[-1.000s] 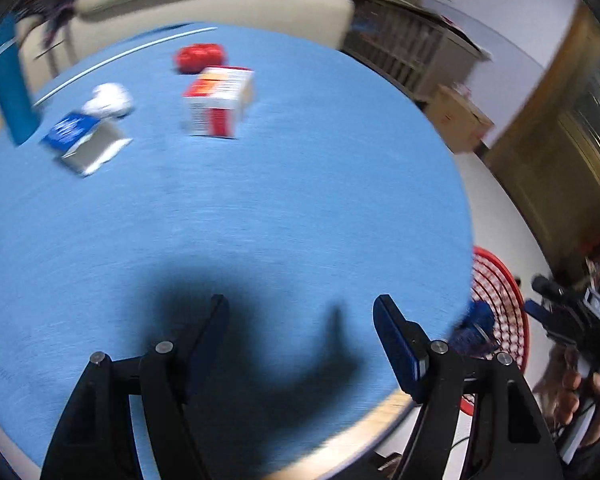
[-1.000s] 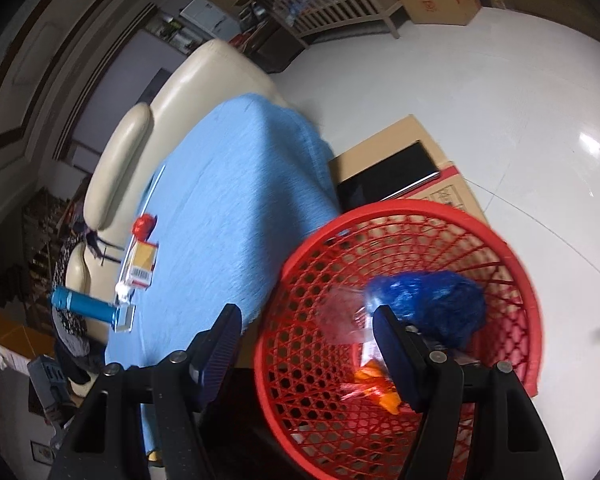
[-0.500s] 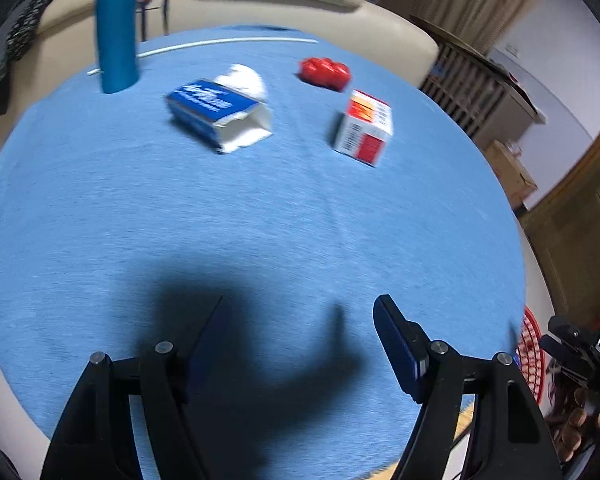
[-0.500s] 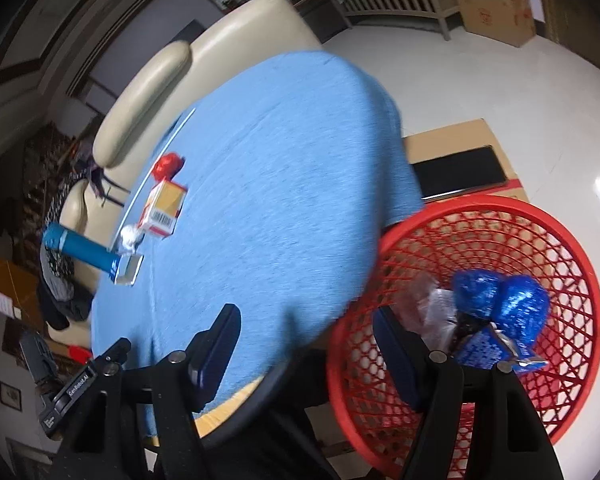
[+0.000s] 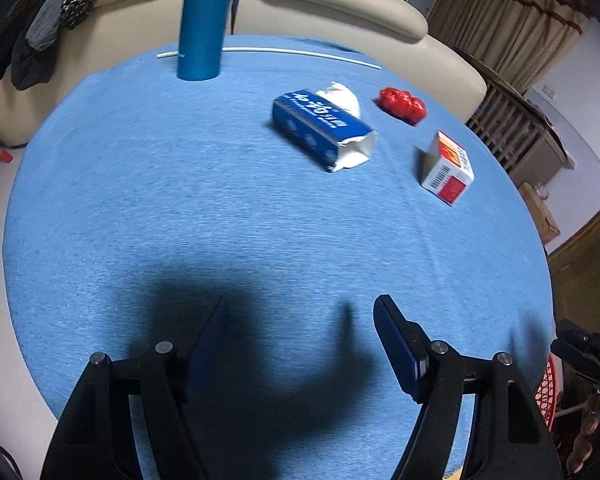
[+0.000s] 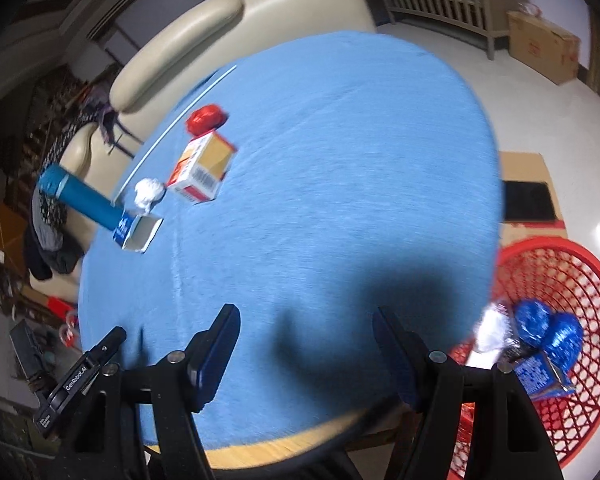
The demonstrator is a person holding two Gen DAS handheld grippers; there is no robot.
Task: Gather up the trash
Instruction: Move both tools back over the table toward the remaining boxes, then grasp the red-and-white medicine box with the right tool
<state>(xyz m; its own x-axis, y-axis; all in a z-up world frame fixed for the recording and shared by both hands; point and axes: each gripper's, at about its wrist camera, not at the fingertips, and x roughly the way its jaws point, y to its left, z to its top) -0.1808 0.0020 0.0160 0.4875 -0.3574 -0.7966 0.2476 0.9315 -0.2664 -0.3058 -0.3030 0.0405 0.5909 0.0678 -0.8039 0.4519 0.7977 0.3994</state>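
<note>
Over the blue tablecloth [image 5: 260, 216] now, swinging away from the red basket [image 6: 572, 280]: left gripper [image 5: 300, 332] and right gripper [image 6: 304, 340] gaping empty, turning towards the blue carton [image 5: 320, 128] near the far edge.

boxes [image 5: 323, 134] on table [image 5: 180, 220], basket [image 6: 572, 280] beside

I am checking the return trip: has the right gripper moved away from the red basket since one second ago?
Yes. The right gripper has swung from above the red basket to over the blue table.
</note>
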